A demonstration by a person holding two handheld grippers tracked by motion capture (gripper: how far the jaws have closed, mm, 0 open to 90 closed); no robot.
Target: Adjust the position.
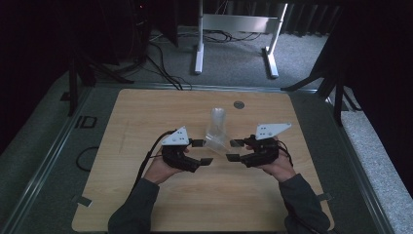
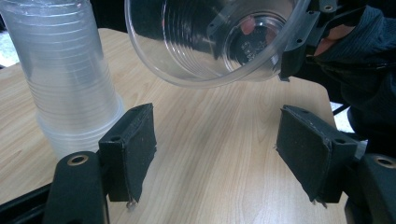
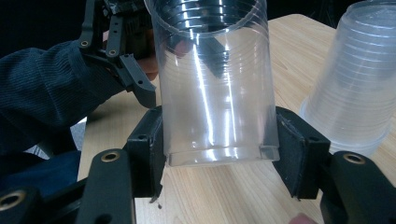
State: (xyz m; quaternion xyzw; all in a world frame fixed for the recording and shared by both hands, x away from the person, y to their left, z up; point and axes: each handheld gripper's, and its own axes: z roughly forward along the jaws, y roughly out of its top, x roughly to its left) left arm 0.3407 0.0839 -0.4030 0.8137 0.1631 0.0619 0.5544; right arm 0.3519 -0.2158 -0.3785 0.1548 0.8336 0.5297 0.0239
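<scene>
High view: wooden table point(image 1: 146, 195), stack of clear cups point(image 1: 216, 124) upside down near centre; left gripper point(image 1: 200, 151) and right gripper point(image 1: 233, 150) face each other just in front of it.

Left gripper view: jaws wide apart, nothing between; single clear cup point(image 2: 210, 42) held tilted above, mouth toward camera; stack at left.

Right gripper view: jaws clamped on base of single cup, pads point(image 3: 152, 154) pressing both sides; stack at right on table.
</scene>
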